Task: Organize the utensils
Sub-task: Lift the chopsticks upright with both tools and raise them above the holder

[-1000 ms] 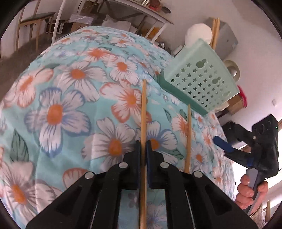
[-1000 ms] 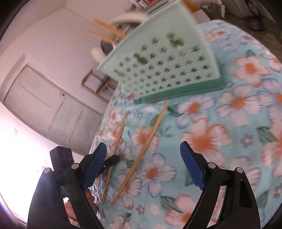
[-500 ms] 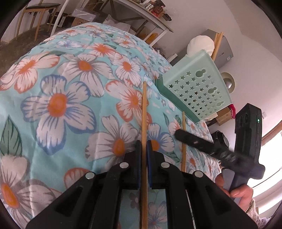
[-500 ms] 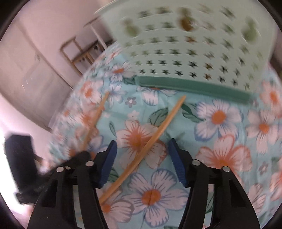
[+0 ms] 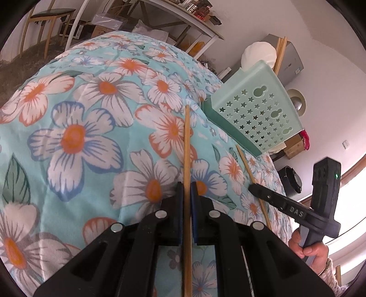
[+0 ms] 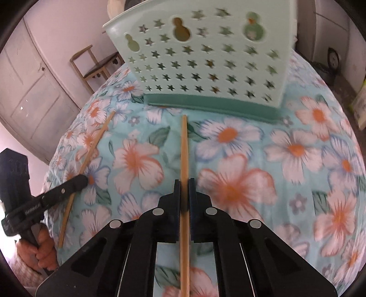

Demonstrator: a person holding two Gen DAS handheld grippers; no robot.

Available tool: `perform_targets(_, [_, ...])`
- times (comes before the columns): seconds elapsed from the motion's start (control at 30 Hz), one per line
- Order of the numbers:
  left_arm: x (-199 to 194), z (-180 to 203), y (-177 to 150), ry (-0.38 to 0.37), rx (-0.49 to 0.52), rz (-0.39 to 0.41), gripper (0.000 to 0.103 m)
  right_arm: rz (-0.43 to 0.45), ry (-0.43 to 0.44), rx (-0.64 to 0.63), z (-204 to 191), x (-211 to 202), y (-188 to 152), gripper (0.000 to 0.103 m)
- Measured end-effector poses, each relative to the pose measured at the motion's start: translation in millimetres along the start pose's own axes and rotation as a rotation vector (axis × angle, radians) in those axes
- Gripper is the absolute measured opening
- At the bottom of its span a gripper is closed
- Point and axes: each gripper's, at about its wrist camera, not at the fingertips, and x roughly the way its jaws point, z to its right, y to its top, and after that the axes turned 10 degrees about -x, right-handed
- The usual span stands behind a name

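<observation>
Two wooden chopsticks lie on the flowered cloth in front of a pale green star-holed utensil basket. My left gripper is shut on one chopstick, which runs between its blue pads toward the basket. My right gripper is shut on the other chopstick, which points at the basket's dark green base. In the left wrist view the right gripper shows at the right, clamped on its chopstick. In the right wrist view the left gripper grips its stick at the left.
The basket holds more chopsticks and a white utensil. A wooden chair and a door stand beyond the table. A white trestle table with boxes is behind. A hand holds the right gripper.
My right gripper came down over the second chopstick, lined up with it and shut on it. The left gripper stayed clamped on its chopstick in the same spot.
</observation>
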Motion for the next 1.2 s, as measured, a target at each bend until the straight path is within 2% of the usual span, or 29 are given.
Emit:
perform_targets(0.2, [1, 6, 7, 0.034, 0.005, -0.044, 0.007, 0.012, 0.025, -0.011, 6, -10, -10, 0.005])
perform_targets(0.37, [2, 13, 19, 0.072, 0.028, -0.037, 0.011, -0.001, 0.082, -0.013, 12, -11, -3, 0.016])
perform_targets(0.43, [7, 16, 21, 0.096, 0.040, -0.041, 0.011, 0.005, 0.077, -0.025, 9, -8, 2, 0.020])
perform_targets(0.53, [13, 23, 23, 0.140, 0.077, -0.037, 0.011, 0.014, 0.055, -0.047, 3, -4, 6, 0.020])
perform_targets(0.6, [17, 27, 24, 0.166, 0.098, -0.032, 0.011, 0.018, 0.041, -0.059, 0, -3, 8, 0.019])
perform_targets(0.7, [24, 30, 28, 0.191, 0.105, -0.023, 0.011, 0.019, 0.037, -0.070, -1, -1, 9, 0.006])
perform_targets(0.73, [26, 32, 29, 0.202, 0.112, -0.022, 0.011, 0.018, 0.045, -0.063, 1, -2, 9, 0.004])
perform_targets(0.9, [28, 45, 34, 0.268, 0.176, -0.024, 0.006, 0.041, 0.079, -0.020, 8, -14, 6, 0.004])
perform_targets(1.0, [15, 49, 33, 0.255, 0.188, -0.004, 0.006, 0.070, 0.091, -0.012, 10, -29, 6, 0.004])
perform_targets(1.2, [-24, 62, 35, 0.150, 0.175, 0.020, 0.006, 0.148, 0.128, 0.043, 17, -62, 6, 0.004])
